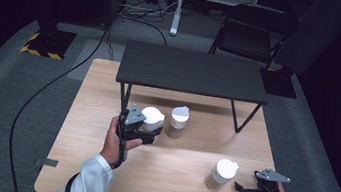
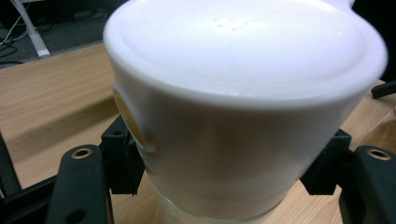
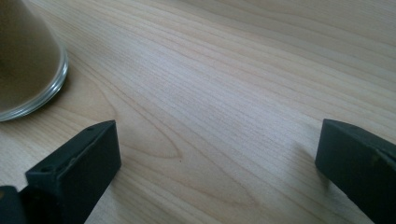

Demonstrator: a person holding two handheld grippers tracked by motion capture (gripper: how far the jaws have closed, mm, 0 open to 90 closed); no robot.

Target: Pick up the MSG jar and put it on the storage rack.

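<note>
Jars with white lids stand on the wooden counter (image 1: 173, 172). The left gripper (image 2: 224, 182) has its jaws closed on the first jar (image 2: 233, 116), which sits between them, pressed at both sides just under the lid. The grasp seems done; carrying and placing remain. The right gripper (image 3: 217, 163) has its jaws wide apart and empty, with another jar (image 3: 28, 60) just beyond its left jaw.
</note>
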